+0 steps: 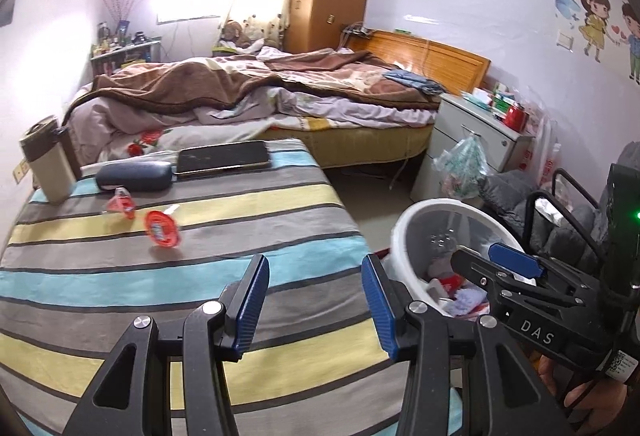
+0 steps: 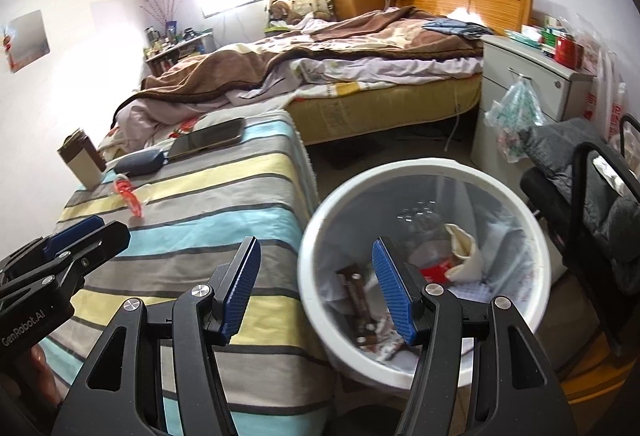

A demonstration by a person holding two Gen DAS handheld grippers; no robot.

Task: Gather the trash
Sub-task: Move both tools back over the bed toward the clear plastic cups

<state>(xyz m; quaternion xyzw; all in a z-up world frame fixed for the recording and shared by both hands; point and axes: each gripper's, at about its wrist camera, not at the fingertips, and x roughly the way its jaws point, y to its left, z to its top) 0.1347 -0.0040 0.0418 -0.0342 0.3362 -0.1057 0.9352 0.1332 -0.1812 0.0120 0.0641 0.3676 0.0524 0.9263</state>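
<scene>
Left wrist view: my left gripper (image 1: 316, 300) hangs spread over the striped cloth (image 1: 200, 276), nothing btw the pads. Two red wrappers lie ahead, well apart from the pads: the near wrapper (image 1: 162, 229) is a flat-ish disc w/ a clear twist tail pointing up-right toward the tablet (image 1: 223, 157); the far wrapper (image 1: 122, 205) sits just beside the case (image 1: 134, 175), long axis running roughly left-right, tho it's small and I can't be sure. Bin (image 1: 404, 232) is off the cloth's right edge.

Risks, as I judge them: thin crinkly film could slip from the pads or I pinch cloth along w/ it; reaching for the far one, I might nudge the case or the flask (image 1: 46, 160).

Right wrist view: right gripper (image 2: 316, 292) is spread too, empty, held above the bin (image 2: 320, 220), which already holds scraps. The wrappers (image 2: 130, 196) show edge-on here, orientation unclear. Left gripper (image 2: 86, 232) is at lower left; both tools close together, so they could bump.
</scene>
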